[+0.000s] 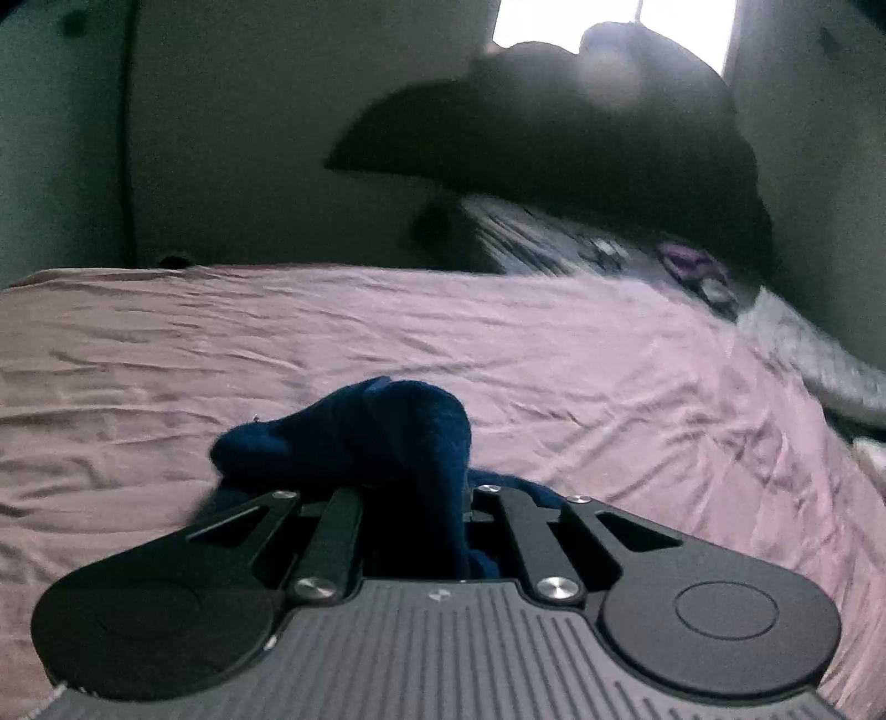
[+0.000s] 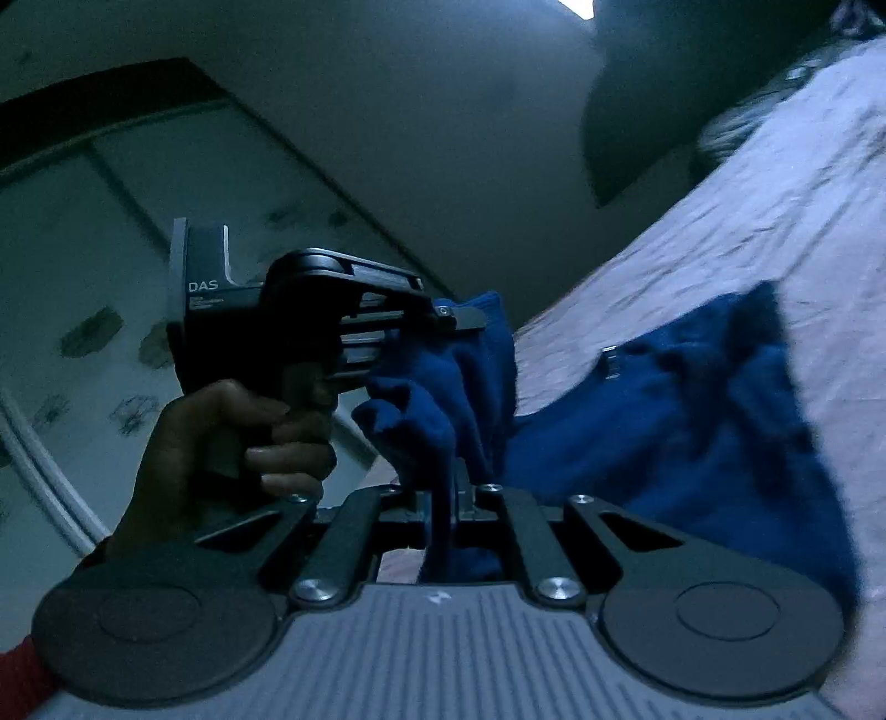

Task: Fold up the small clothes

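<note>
Nearest the lens in the left wrist view, the ribbed grey body and black linkage of the left gripper (image 1: 412,498) are filling the lower frame, and its jaws are pinching a bunched fold of the dark blue garment (image 1: 354,437). The cloth is humping up over the fingertips and hiding them, while the rest of it is lying on the wrinkled pink bedsheet (image 1: 554,343). Beyond the bed, a dark blurred shape is blocking part of a bright window (image 1: 609,22); what it is cannot be told.

In the right wrist view, the right gripper (image 2: 448,498) is likewise closing on a strip of the same blue garment (image 2: 692,421), which is running down between its fingers. The main body of the cloth is spreading to the right over the sheet, with a small tag showing on it. Ahead and to the left, the person's hand (image 2: 232,443) is holding the left gripper (image 2: 443,332), whose tips are buried in a lifted clump of blue fabric.

The risk appears to lie in the bunched grips: each pair of tongs seems to be holding a wad rather than a clean edge, so pulling apart could twist the garment and leave an uneven fold, or let a thin strip slip free. The dim light is also making edges hard to judge.
</note>
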Demonstrator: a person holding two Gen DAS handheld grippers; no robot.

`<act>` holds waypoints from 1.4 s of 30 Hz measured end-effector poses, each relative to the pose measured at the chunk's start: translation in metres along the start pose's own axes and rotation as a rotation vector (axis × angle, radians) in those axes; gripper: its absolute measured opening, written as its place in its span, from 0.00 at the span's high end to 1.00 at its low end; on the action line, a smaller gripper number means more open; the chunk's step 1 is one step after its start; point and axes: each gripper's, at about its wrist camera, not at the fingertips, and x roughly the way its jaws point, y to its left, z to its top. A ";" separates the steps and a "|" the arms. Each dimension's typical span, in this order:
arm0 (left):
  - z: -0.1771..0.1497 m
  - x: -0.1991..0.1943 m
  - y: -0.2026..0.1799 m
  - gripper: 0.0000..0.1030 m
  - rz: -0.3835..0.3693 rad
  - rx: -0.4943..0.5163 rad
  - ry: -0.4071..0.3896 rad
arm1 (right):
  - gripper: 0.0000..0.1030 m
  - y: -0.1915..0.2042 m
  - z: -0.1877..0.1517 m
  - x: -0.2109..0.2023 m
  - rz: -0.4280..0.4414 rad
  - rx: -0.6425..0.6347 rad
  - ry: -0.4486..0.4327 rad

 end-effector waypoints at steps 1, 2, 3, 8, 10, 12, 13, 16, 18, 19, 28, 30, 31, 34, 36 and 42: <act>-0.003 0.007 -0.008 0.92 -0.007 0.011 0.012 | 0.95 -0.006 0.000 -0.004 -0.012 0.015 -0.004; -0.006 0.014 -0.015 0.92 -0.014 0.025 0.024 | 0.95 -0.010 0.000 -0.008 -0.022 0.028 -0.009; -0.010 0.020 -0.020 0.92 -0.017 0.037 0.031 | 0.95 -0.016 0.000 -0.012 -0.035 0.041 -0.013; -0.031 0.050 -0.048 0.92 -0.019 0.099 0.079 | 0.95 -0.033 0.001 -0.029 -0.085 0.067 -0.006; -0.038 0.058 -0.055 0.92 -0.015 0.119 0.091 | 0.95 -0.036 0.000 -0.032 -0.108 0.068 0.001; -0.043 0.063 -0.059 0.92 -0.010 0.133 0.100 | 0.95 -0.041 -0.002 -0.038 -0.121 0.080 0.007; -0.045 0.064 -0.061 0.92 -0.006 0.140 0.102 | 0.95 -0.043 -0.003 -0.039 -0.127 0.087 0.011; -0.048 0.065 -0.067 0.91 0.008 0.168 0.098 | 0.95 -0.047 -0.007 -0.043 -0.140 0.101 0.022; -0.048 0.065 -0.069 0.90 0.011 0.176 0.101 | 0.95 -0.046 -0.006 -0.044 -0.151 0.102 0.023; -0.047 0.065 -0.069 0.89 0.009 0.173 0.105 | 0.95 -0.047 -0.006 -0.043 -0.157 0.100 0.025; -0.048 0.064 -0.076 0.70 0.002 0.179 0.106 | 0.94 -0.054 -0.006 -0.038 -0.200 0.116 0.038; -0.047 0.062 -0.077 0.63 -0.004 0.177 0.103 | 0.94 -0.053 -0.006 -0.038 -0.210 0.108 0.043; -0.047 0.060 -0.078 0.60 -0.008 0.177 0.101 | 0.94 -0.052 -0.006 -0.038 -0.214 0.104 0.044; -0.048 0.054 -0.081 0.46 -0.013 0.188 0.088 | 0.94 -0.052 -0.006 -0.038 -0.230 0.105 0.052; -0.048 0.050 -0.083 0.37 -0.014 0.197 0.075 | 0.94 -0.053 -0.006 -0.039 -0.239 0.113 0.053; -0.042 0.034 -0.080 0.33 -0.020 0.195 0.046 | 0.86 -0.050 -0.006 -0.042 -0.291 0.100 0.068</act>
